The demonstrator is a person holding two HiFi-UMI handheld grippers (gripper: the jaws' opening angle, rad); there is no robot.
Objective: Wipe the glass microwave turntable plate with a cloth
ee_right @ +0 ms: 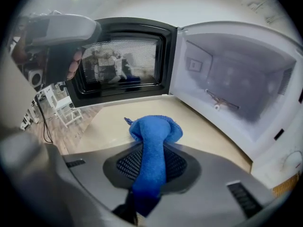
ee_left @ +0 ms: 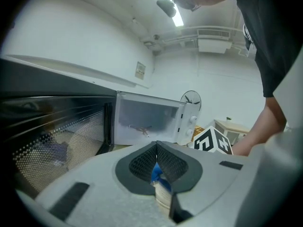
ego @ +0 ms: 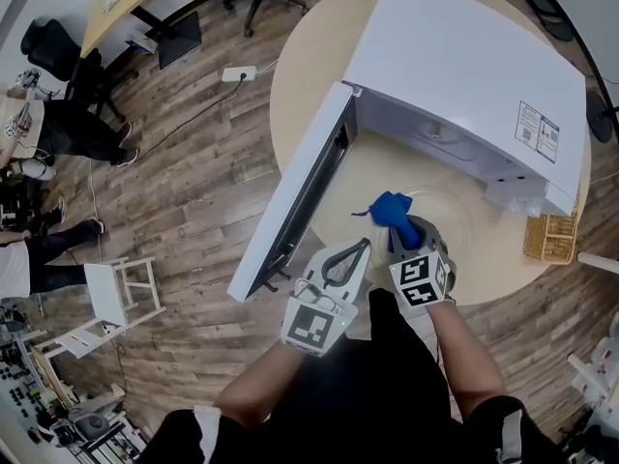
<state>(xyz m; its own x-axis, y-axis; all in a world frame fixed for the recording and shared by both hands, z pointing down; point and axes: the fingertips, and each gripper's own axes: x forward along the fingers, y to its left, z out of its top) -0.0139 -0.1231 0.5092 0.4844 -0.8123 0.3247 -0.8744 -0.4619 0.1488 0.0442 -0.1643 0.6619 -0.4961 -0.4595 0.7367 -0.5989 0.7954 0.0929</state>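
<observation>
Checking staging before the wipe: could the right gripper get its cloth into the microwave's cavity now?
Probably yes. The right gripper, shut on the blue cloth, faces the cavity; the door stands wide open and nothing visible blocks the opening.

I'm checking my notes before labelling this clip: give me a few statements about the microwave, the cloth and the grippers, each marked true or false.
1. The microwave has its door swung open. True.
2. The left gripper holds the blue cloth. False: the right gripper is shut on it.
3. The microwave stands on a round table. True.
4. The left gripper's fingers are spread wide. False: their tips meet, with nothing held.
</observation>
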